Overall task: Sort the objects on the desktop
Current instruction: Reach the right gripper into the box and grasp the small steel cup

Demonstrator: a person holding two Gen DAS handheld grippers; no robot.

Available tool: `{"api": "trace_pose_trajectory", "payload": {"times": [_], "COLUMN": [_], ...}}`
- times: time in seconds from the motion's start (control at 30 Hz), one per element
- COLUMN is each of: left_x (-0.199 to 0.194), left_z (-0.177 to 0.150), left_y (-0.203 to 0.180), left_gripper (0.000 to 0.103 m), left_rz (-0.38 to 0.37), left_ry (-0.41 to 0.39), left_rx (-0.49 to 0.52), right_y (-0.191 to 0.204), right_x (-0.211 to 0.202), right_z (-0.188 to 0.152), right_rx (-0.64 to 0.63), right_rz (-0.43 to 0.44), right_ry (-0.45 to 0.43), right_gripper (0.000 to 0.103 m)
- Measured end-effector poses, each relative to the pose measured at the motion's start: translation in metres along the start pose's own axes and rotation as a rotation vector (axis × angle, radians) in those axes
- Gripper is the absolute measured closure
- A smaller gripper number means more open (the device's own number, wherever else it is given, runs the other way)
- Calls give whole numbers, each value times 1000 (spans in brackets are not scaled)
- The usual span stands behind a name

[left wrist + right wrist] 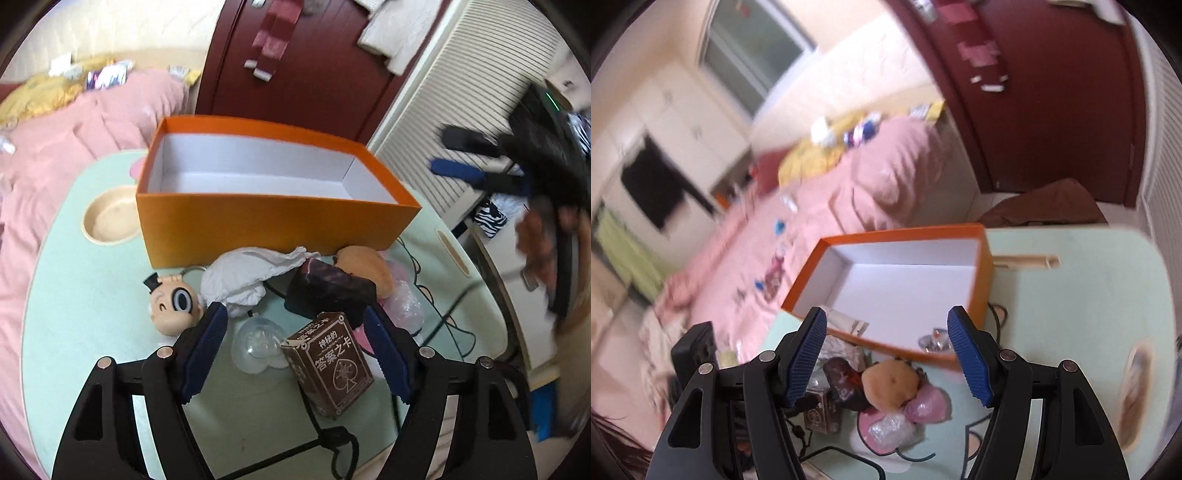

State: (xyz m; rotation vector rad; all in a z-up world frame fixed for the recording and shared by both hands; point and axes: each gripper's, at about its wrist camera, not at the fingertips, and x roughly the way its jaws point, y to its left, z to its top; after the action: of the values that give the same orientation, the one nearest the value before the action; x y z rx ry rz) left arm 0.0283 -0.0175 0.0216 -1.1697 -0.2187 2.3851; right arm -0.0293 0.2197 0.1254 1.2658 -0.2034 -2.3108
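Observation:
An orange box (258,218) with a white inside stands on the mint-green table (74,295); it also shows in the right wrist view (982,266), holding a small shiny item (932,341) and a white tube (846,319). In front of it lie a brown card box (332,363), a dark pouch (332,291), a crumpled white tissue (243,277), a cartoon face figure (175,301), a clear plastic dome (258,343) and a tan plush (365,267). My left gripper (297,332) is open above the card box. My right gripper (886,354) is open above the plush (890,384), and shows blurred in the left wrist view (461,155).
A pink bed (74,140) lies left of the table. A dark red door (314,66) and a white slatted panel (461,92) stand behind. A round recess (110,218) sits in the table left of the box. Black cables (443,314) run across the table. Pink wrapped items (923,406) lie by the plush.

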Motion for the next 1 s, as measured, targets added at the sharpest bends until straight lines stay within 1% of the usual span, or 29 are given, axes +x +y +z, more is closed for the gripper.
{"api": "trace_pose_trajectory", "payload": {"times": [0.07,0.13,0.2,0.27,0.33,0.37,0.4,0.47,0.57,0.67,0.7,0.87,0.9,1.0], "left_x": [-3,-5,-4,-2,-2,-3,-5,-7,-7,-6,-6,-7,-8,-8], "left_z": [-5,-8,-10,-10,-10,-10,-10,-10,-9,-9,-8,-9,-9,-8], "left_y": [-4,-6,-4,0,4,6,8,12,17,20,20,22,23,25], "left_gripper": [27,27,27,27,27,27,27,27,27,27,27,26,26,26], "left_rz": [3,12,-2,-19,-29,-28,-26,-28,-59,-95,-103,-96,-97,-109], "left_ry": [-38,-53,-48,-33,-24,-29,-34,-42,-33,-22,-20,-24,-25,-28], "left_rx": [35,51,36,12,-7,-12,-17,-28,-59,-87,-94,-97,-100,-118], "right_y": [10,17,15,12,11,10,9,7,2,-7,-10,-1,-1,-5], "right_x": [19,41,66,92,109,117,126,142,157,167,171,177,176,173], "right_z": [19,34,44,52,58,59,57,53,47,39,36,32,31,30], "right_rx": [-40,-64,-60,-56,-70,-76,-68,-46,-56,-45,-42,-123,-129,-122], "right_rz": [-30,-49,-85,-132,-199,-230,-246,-282,-381,-430,-443,-468,-467,-438], "right_ry": [134,266,399,532,607,644,695,789,859,915,933,923,915,890], "right_gripper": [36,41,50,54,59,64,67,71,73,73,75,75,87,88]}}
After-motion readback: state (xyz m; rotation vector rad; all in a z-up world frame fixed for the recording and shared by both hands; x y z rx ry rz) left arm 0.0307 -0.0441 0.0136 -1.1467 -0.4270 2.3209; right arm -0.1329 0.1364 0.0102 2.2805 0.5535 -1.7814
